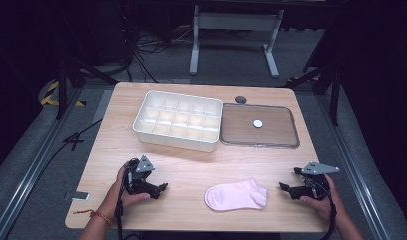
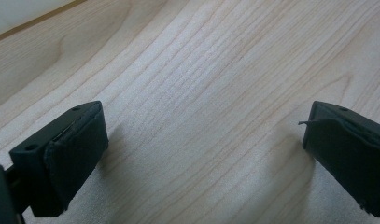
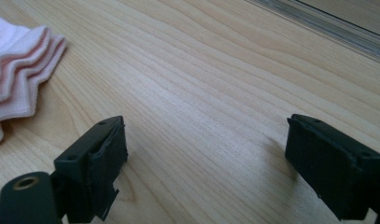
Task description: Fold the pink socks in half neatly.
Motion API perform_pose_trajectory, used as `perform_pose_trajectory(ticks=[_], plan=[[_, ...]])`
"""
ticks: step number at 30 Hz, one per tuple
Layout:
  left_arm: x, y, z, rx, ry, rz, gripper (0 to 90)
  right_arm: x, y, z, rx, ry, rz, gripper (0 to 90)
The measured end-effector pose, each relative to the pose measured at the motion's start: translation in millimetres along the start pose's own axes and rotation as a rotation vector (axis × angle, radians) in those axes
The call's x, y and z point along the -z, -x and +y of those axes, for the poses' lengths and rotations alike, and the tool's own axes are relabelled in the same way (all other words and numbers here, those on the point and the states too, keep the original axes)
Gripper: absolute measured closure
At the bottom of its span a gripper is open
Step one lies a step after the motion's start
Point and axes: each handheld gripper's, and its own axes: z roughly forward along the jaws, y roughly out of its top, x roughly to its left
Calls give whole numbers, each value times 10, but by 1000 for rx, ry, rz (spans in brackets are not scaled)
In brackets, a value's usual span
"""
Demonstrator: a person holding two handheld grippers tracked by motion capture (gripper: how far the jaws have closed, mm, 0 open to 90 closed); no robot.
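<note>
Sock [image 1: 236, 195], pink and folded flat, lay on the wooden table [image 1: 191, 160] between the two tongs, nearer the right gripper [image 1: 286, 188] than the left gripper [image 1: 162, 187]. Both tongs rested low over bare wood with jaws spread wide and nothing between them. In the right gripper view the sock's cuff edge sat just off the left jaw, not touching it. White divided box [image 1: 178, 120] and its flat lid [image 1: 258, 125] stood well beyond the tongs, side by side. Judged stage: start of the pick-up, sock not yet grasped. Next move probably called for bringing one open jaw pair across to straddle a sock edge, then closing on the fabric.
</note>
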Motion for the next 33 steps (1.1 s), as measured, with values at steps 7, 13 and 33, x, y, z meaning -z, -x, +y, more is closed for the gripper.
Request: perform_pose_trajectory(ticks=[7, 13, 33], plan=[[8, 6, -6, 6, -1, 4, 3, 0, 0, 0, 0, 0, 0, 130], [11, 12, -11, 7, 2, 5, 8, 2, -4, -1, -3, 0, -3, 131], [71, 76, -22, -18, 12, -23, 165, 210, -255, 202, 49, 129, 94, 402]])
